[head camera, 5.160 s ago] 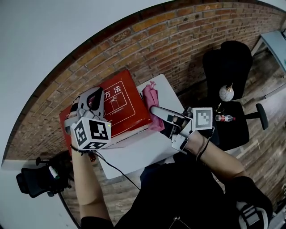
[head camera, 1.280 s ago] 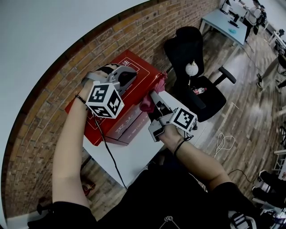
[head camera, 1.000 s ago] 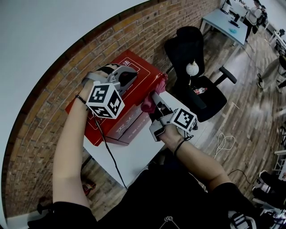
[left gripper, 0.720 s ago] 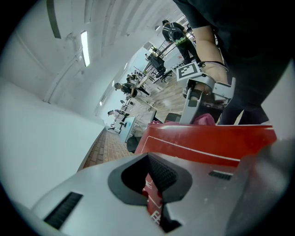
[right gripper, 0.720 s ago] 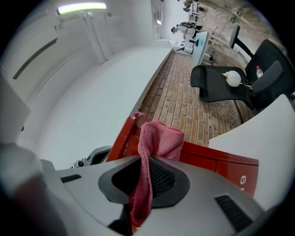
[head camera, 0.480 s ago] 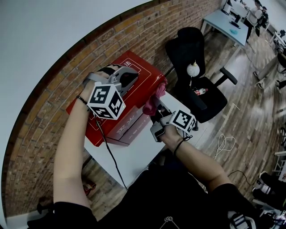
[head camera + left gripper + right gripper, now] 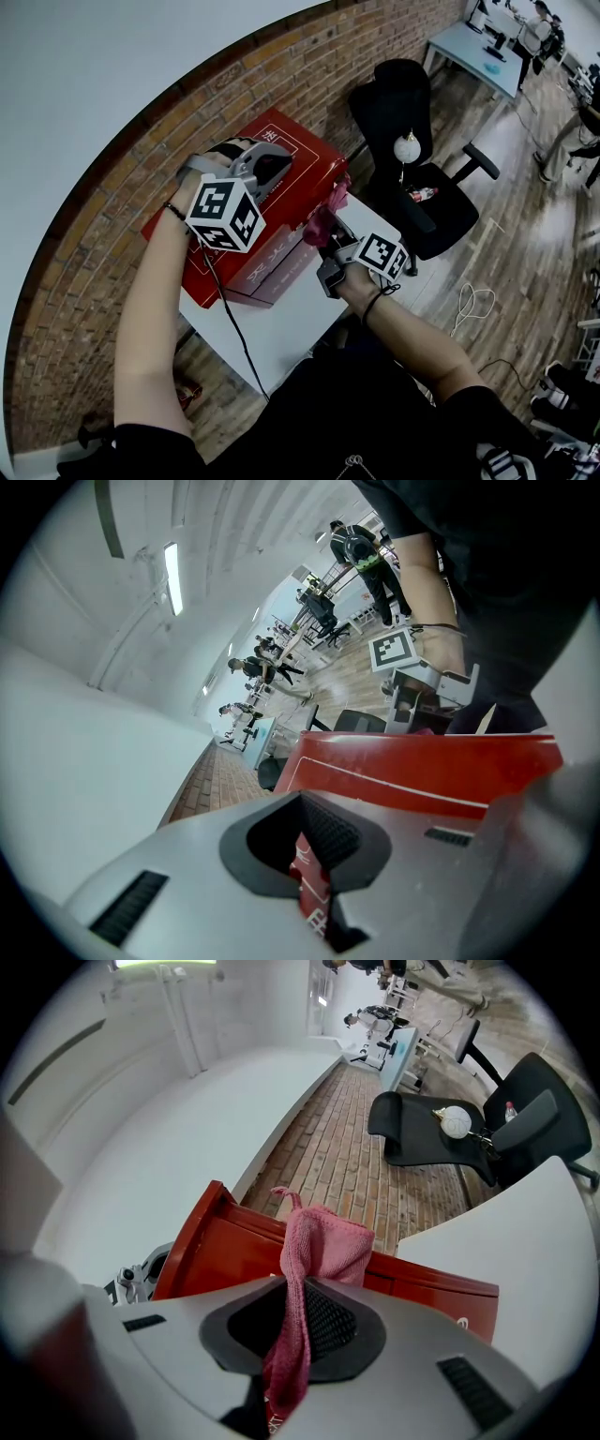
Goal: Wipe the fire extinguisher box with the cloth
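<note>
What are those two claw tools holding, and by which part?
The right gripper pinches the pink cloth partway along, with a bunch sticking out past the jaws. The left gripper is shut on nothing, over the red box.

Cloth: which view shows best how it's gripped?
Right gripper view: the cloth sits centre frame, pinched between the shut jaws. The head view shows only a small pink bunch beside the box; the left gripper view shows none.
</note>
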Demonstrator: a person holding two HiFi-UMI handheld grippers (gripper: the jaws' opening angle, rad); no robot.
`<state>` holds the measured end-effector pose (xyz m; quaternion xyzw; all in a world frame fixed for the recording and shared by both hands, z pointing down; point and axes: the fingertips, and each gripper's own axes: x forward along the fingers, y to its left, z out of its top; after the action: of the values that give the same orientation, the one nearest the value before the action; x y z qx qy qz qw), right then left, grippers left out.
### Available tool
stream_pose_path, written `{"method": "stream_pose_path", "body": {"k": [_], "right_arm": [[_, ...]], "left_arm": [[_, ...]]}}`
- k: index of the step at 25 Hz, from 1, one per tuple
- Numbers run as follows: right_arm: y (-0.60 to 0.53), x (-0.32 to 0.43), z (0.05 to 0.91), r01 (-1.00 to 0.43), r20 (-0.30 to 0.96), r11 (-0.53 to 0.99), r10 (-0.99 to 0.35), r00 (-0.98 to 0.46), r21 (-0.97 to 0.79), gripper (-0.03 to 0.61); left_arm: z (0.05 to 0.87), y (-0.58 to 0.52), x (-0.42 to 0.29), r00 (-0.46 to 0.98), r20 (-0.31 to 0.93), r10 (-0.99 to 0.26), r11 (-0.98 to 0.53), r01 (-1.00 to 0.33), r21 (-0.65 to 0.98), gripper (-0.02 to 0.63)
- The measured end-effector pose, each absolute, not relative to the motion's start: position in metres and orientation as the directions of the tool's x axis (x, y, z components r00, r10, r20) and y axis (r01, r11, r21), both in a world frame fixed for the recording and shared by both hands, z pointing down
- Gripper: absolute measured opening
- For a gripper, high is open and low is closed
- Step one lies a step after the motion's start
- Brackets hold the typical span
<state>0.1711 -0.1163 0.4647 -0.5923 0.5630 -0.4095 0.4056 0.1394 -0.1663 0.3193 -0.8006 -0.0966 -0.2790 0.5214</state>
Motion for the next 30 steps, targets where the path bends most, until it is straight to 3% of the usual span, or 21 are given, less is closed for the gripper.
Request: {"method": "stream_pose_path", "body": {"k": [30], "right_arm": [[-0.120,0.177,0.520,-0.374,0.169,-0.164,-0.985,0.021,-0.913,0.061]], "left_arm": [[0.319,-0.166,0.139,0.826,0.547,-0.137,-0.438,0.445,-0.781,0.025]]}}
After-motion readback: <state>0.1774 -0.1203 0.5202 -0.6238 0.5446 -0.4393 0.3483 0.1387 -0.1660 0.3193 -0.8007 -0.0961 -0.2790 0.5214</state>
